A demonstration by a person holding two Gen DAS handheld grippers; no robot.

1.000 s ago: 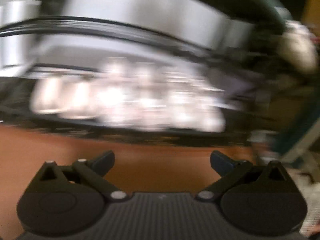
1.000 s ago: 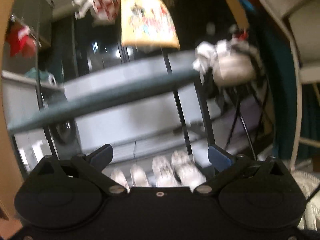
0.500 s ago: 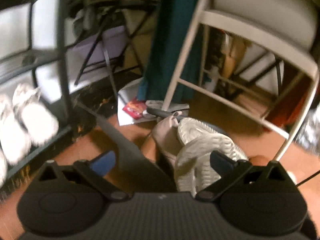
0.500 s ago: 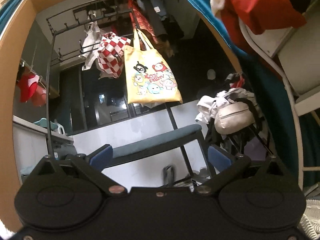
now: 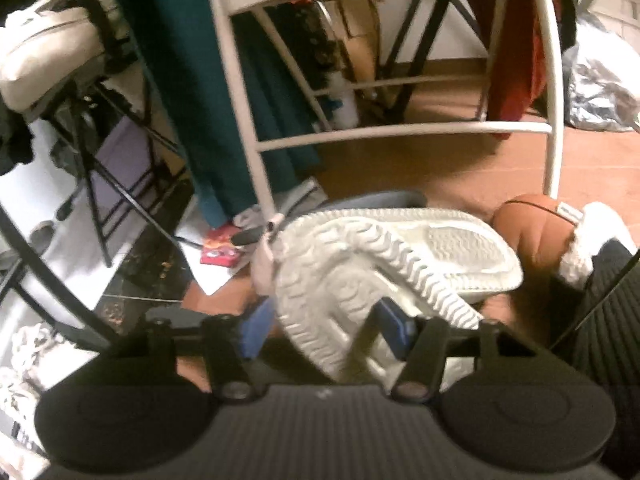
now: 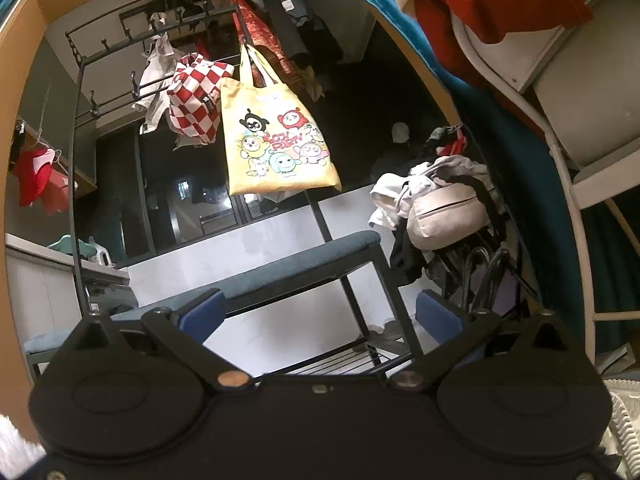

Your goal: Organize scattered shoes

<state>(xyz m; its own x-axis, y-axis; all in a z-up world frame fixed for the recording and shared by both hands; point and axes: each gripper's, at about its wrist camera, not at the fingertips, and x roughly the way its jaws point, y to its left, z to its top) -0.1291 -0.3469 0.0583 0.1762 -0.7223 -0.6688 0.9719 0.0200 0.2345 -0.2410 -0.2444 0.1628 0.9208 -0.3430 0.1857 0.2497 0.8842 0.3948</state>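
Note:
In the left wrist view my left gripper (image 5: pixel 326 326) has its blue pads on either side of a white sneaker (image 5: pixel 340 288) that lies sole-up on the brown floor, crossed over a second white sneaker (image 5: pixel 452 244). The jaws look closed against the near sneaker's sole. A brown fur-lined boot (image 5: pixel 540 236) lies to the right. White shoes (image 5: pixel 20 352) sit on the rack at the far left. My right gripper (image 6: pixel 318 316) is open and empty, pointing up at the shoe rack bench (image 6: pixel 280 268).
A white metal chair (image 5: pixel 392 132) stands just behind the sneakers, with a teal cloth (image 5: pixel 192 80) hanging beside it. A folding stand with a beige bag (image 5: pixel 52 48) is at left. A yellow tote (image 6: pixel 276 140) and checkered bag (image 6: pixel 196 96) hang from hooks.
The left gripper swung from the shoe rack to the floor by the chair, moved in on the upturned white sneaker and narrowed its jaws around it. The right gripper tilted upward and stays open.

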